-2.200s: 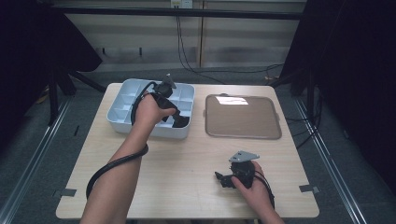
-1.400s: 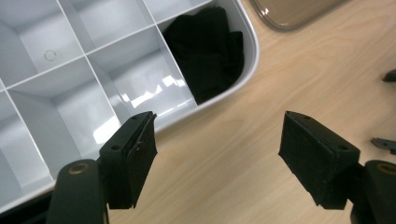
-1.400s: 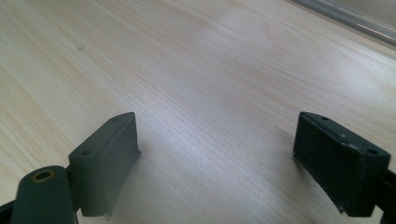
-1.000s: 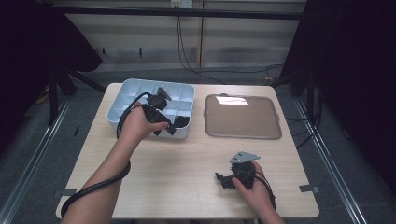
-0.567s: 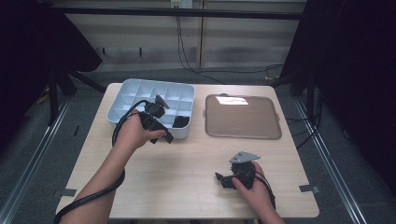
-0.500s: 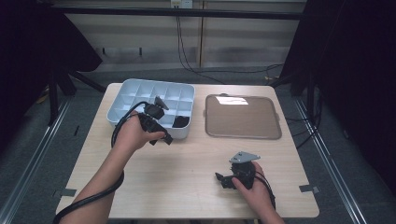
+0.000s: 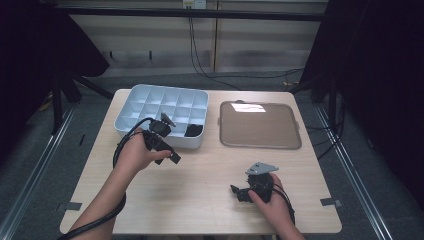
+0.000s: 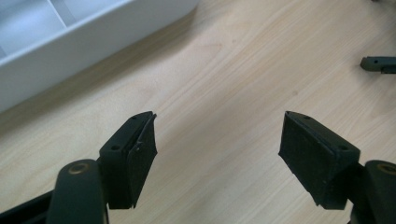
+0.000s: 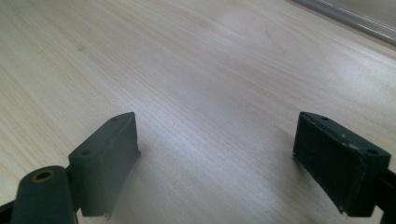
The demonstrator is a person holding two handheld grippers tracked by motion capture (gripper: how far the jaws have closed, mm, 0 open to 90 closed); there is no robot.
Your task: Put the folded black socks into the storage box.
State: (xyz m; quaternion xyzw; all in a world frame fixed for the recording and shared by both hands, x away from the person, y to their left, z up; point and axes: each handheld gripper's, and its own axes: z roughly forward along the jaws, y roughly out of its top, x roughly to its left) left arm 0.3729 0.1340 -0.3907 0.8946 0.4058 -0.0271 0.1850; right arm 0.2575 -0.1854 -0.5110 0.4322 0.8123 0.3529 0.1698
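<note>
The left gripper point(image 7: 167, 152) hovers with jaws spread and empty just beside the white compartment tray point(image 7: 131, 107) near the bench's far left corner; the right gripper point(image 7: 240, 192), jaws spread, rests near the near edge.

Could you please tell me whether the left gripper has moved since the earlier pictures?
Yes. The left gripper, earlier over the compartment box, has drawn back toward the person and now hovers, jaws open and empty, above the bare table in front of the box.
</note>
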